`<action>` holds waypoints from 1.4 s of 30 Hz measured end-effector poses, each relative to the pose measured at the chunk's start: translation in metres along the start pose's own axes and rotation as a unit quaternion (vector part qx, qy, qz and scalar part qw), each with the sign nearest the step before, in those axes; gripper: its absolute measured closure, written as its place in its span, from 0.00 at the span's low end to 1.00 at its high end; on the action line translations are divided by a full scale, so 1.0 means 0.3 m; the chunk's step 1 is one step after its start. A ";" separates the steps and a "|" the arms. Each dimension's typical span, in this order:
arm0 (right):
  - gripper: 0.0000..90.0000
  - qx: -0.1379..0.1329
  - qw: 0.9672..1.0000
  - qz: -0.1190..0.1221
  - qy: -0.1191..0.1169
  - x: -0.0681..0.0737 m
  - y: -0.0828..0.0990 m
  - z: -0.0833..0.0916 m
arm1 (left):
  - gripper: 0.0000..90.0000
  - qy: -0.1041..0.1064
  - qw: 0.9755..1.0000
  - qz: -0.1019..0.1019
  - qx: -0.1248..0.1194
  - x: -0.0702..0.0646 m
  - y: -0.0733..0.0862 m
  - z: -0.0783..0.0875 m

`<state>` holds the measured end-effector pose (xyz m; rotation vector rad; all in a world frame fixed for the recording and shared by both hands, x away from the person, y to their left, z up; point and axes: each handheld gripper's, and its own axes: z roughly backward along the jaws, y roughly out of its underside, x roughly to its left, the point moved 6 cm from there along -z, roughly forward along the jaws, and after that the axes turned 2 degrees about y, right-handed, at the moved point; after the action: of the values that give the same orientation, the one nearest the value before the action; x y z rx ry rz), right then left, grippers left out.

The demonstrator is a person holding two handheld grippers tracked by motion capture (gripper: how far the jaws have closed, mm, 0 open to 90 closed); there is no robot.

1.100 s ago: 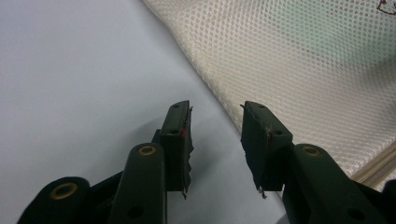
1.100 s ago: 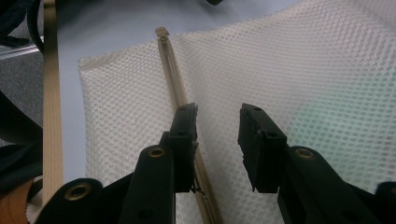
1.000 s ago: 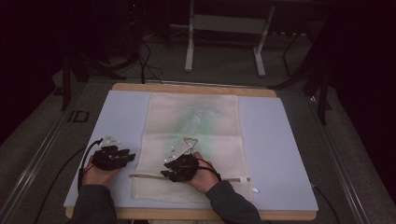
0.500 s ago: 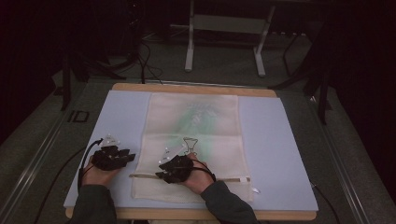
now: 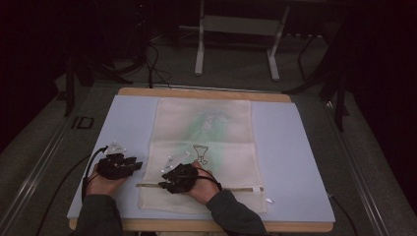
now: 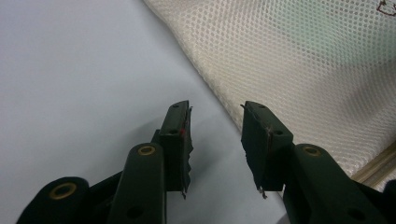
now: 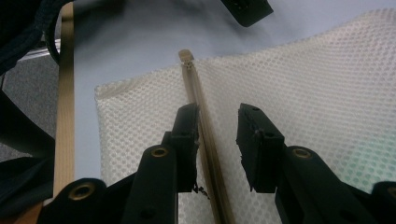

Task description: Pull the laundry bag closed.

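Since the earlier high view the right gripper (image 5: 172, 178) has slid a little leftward along the zipper (image 7: 201, 122) toward the near-left corner of the mesh laundry bag (image 5: 201, 147), and its jaws have just been narrowing, though they remain parted with the zipper tape lying between them and neither pad pressing on it. By contrast, the left gripper (image 5: 129, 166) has kept its place on the blue mat (image 5: 295, 147), just beside the bag's left edge, its jaws released and holding nothing. As a judgement, the work on the zipper is barely begun: the right jaws straddle the tape close to its left end, where a small tab (image 7: 186, 55) shows at the bag's edge, but no grip has been made and nothing has been pulled yet; closing on the zipper part and drawing it along the track are left to do. The bag lies flat in the middle of the counter (image 5: 206, 93), its long axis running from the near edge to the far edge, with the printed panel toward the far side. Its zipper runs crosswise, parallel to the near edge of the counter, from the bag's left side to its right.
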<state>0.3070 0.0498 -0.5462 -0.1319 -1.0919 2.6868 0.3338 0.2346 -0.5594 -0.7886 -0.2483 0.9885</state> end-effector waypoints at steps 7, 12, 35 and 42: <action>0.76 -0.007 1.000 -0.004 -0.007 0.007 -0.012 -0.023 | 0.69 -0.002 1.000 0.002 -0.003 0.001 -0.001 0.001; 0.77 -0.008 1.000 -0.001 -0.013 0.021 -0.024 -0.045 | 0.69 -0.001 1.000 0.002 -0.002 0.000 -0.001 -0.001; 0.84 -0.007 1.000 0.006 -0.027 0.055 -0.068 -0.121 | 0.69 0.001 1.000 -0.002 0.000 -0.006 -0.002 -0.006; 0.84 -0.006 1.000 0.006 -0.028 0.054 -0.091 -0.142 | 0.69 0.001 1.000 -0.003 0.001 -0.005 -0.001 -0.006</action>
<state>0.3037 0.1016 -0.5575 -0.0677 -1.1282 2.7100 0.3342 0.2326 -0.5601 -0.7875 -0.2476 0.9829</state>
